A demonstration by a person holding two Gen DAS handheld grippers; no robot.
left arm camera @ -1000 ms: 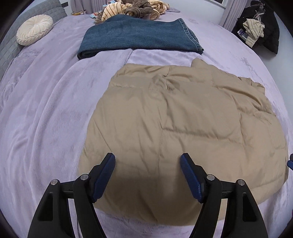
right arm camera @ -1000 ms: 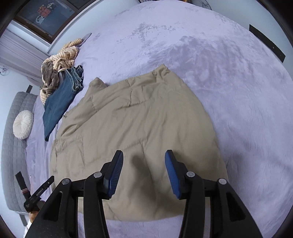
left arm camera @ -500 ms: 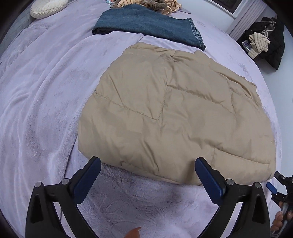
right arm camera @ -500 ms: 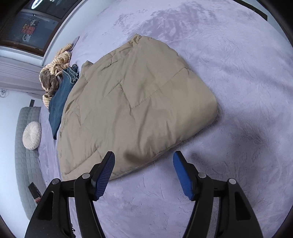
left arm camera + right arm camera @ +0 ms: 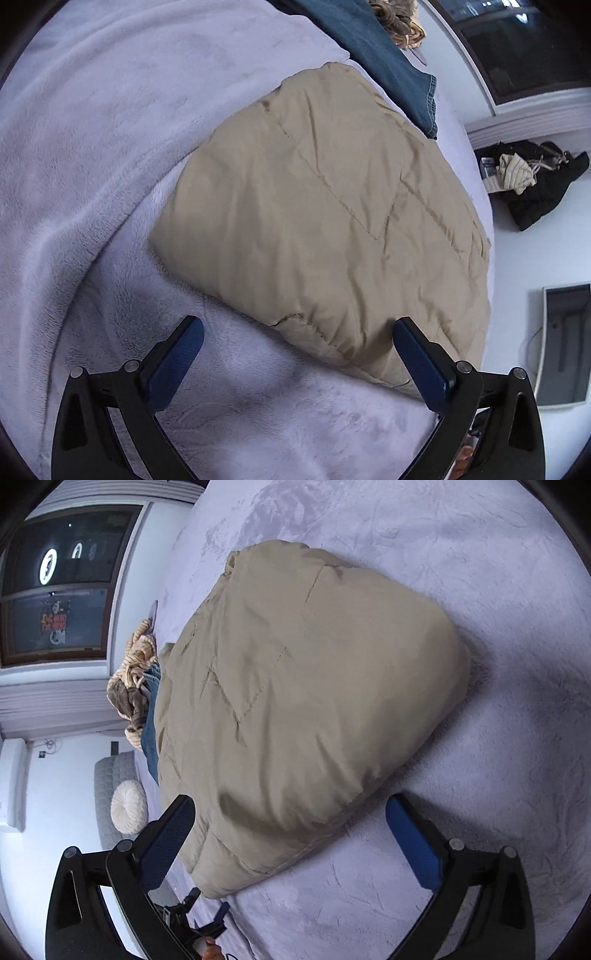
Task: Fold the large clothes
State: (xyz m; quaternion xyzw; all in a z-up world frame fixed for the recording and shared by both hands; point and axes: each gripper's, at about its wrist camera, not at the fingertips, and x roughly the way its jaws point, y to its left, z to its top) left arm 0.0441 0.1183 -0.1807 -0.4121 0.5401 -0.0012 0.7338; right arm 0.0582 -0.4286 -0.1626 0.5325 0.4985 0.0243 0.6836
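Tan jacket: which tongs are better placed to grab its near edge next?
Probably right. The right tongs already straddle the tan jacket's near corner as they open; the left tongs, open, mostly frame bare blanket.

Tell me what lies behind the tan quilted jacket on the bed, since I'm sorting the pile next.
Behind the tan quilted jacket lie folded blue jeans, then a striped knit bundle. Where the jeans meet the jacket is hidden, and so is whatever lies under the jacket.
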